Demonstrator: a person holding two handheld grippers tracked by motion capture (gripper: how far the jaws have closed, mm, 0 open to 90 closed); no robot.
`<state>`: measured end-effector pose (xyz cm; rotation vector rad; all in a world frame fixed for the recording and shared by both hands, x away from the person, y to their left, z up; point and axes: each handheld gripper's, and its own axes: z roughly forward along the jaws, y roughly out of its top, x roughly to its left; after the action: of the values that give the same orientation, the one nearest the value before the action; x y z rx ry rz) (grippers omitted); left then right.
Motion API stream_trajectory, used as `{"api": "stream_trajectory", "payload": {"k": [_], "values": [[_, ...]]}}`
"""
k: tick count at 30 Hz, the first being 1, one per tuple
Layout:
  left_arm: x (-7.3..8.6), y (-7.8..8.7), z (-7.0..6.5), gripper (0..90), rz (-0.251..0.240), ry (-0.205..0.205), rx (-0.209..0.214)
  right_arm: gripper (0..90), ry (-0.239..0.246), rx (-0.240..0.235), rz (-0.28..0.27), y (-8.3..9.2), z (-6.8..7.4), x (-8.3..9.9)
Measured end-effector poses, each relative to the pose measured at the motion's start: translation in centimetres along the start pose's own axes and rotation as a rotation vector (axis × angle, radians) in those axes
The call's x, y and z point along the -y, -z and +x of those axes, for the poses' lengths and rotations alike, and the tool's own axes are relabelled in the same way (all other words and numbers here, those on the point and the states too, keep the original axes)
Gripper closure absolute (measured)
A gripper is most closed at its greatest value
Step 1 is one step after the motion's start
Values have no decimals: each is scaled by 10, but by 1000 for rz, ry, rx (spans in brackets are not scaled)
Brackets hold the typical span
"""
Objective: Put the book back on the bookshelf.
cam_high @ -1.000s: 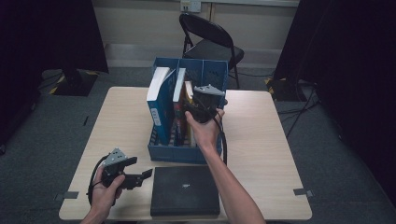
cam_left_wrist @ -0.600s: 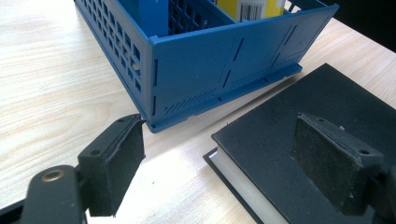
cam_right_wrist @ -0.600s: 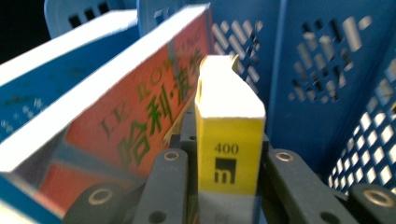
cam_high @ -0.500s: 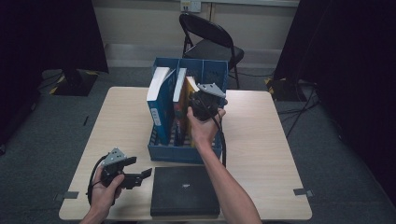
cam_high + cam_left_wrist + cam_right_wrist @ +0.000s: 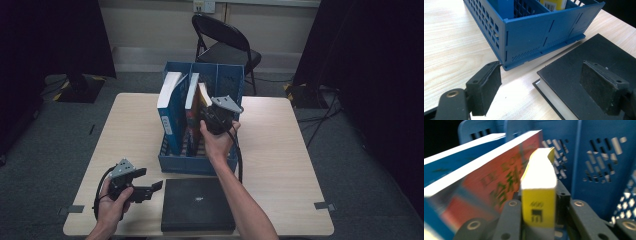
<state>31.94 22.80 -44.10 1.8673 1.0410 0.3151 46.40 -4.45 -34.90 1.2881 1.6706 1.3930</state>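
Right gripper, its fingers just eased slightly, grips the yellow book in the blue rack at 12 o'clock on the counter; its writing is unreadable. Left gripper gapes over a black book at 6.

Your right gripper: forearm stretched fwd, wrist raised, jaws clamped on sth narrow after just easing slightly wider. Your left gripper: held low near your body, hand wrapped round the grip, jaws wide apart, level, pointing right.
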Motion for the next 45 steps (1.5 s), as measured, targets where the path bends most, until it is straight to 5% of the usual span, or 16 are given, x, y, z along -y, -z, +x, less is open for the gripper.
{"api": "stream_trajectory", "payload": {"k": [17, 25, 37, 45], "values": [[0, -1, -2, 173, 2, 2, 1, 517, 28, -210, 88, 35, -1, 22], [0, -1, -1, 173, 5, 0, 0, 536, 71, -278, 160, 38, -11, 48], [0, -3, -1, 173, 6, 8, -1, 560, 79, -230, 158, 19, -3, 45], [0, 0, 1, 173, -3, 14, -2, 523, 75, -244, 158, 13, -1, 43]]}}
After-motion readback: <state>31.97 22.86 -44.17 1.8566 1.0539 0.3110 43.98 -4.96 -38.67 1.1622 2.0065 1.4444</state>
